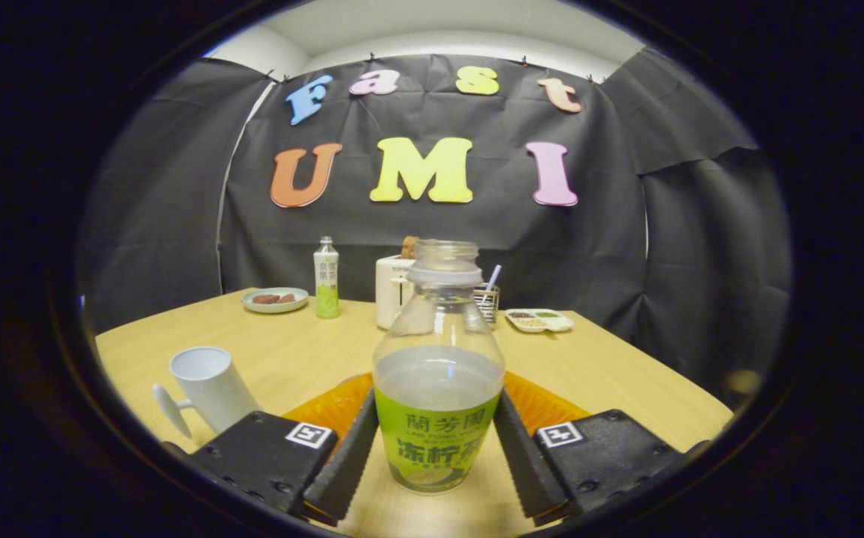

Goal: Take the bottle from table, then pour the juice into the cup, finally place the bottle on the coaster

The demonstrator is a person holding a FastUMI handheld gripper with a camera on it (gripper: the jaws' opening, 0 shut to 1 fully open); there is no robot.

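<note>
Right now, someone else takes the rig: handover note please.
Gripper: fingers on both sides of the bottle, right at its label; looks shut on it.
Bottle: upright, cap off, about half full of juice, base at the near table edge.
Coaster: orange, just behind the bottle, partly hidden by it.
Cup: white, ahead and left of the fingers, tilted in this view; nothing visible inside it.
Done: bottle grasped, or nearly so. Whether any pour has happened, cannot tell.
Left: lift, pour into the cup, set the bottle on the coaster.
</note>
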